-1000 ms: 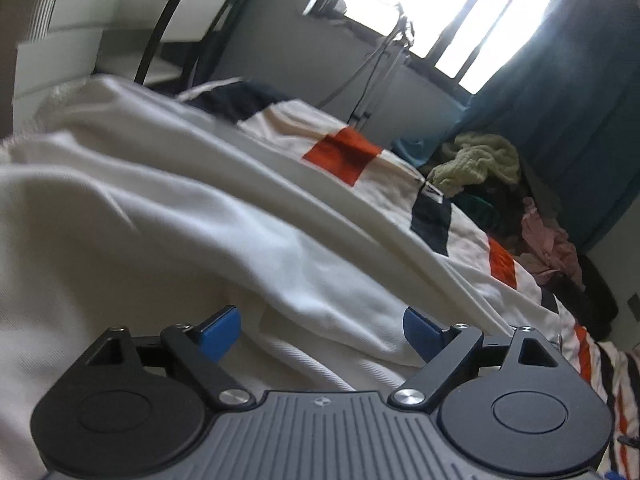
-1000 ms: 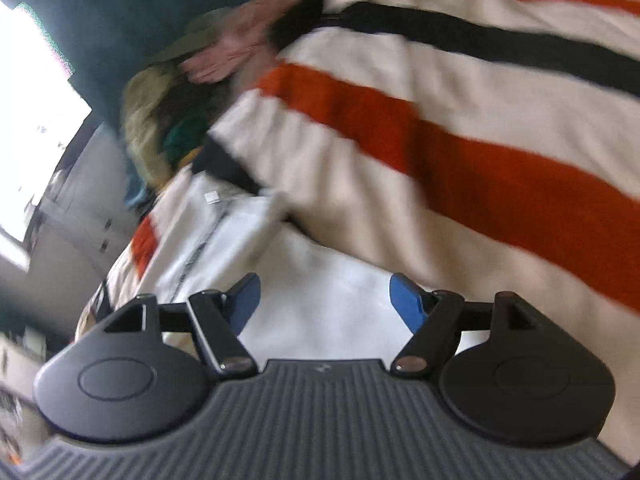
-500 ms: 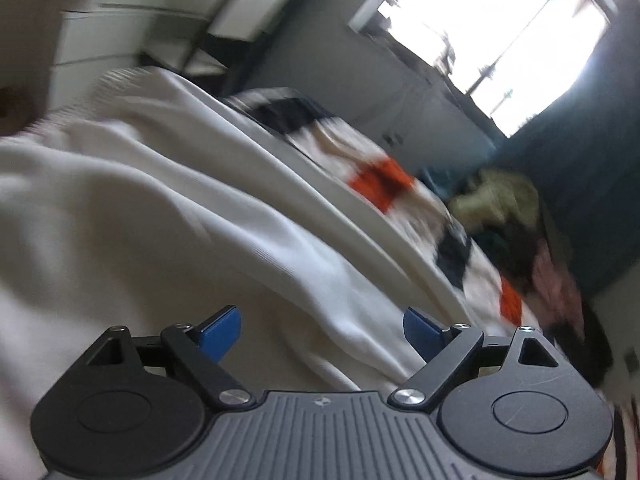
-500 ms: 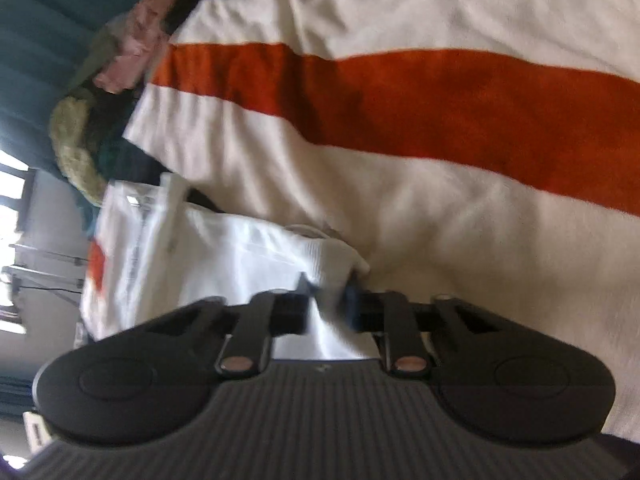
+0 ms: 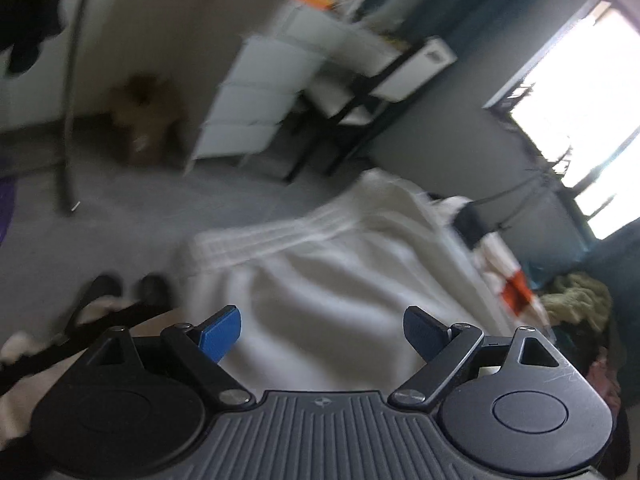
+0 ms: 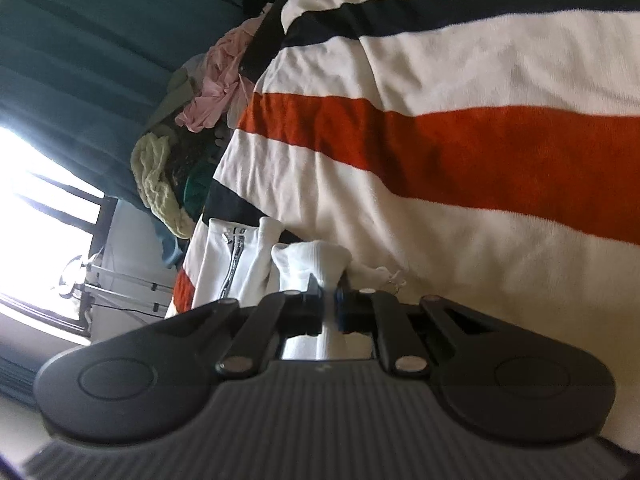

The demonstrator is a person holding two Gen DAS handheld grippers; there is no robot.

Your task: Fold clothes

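Right wrist: right tool (image 6: 328, 300) pinches white garment (image 6: 320, 264); left tool (image 5: 322, 326) gapes empty.

Striped blanket (image 6: 460, 152), teal curtain (image 6: 80, 52), white drawers (image 5: 248, 116).

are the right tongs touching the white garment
Touching. The right wrist view shows the right tongs shut on a bunched fold of the white garment, with the fabric pinched between both pads and running down through them.
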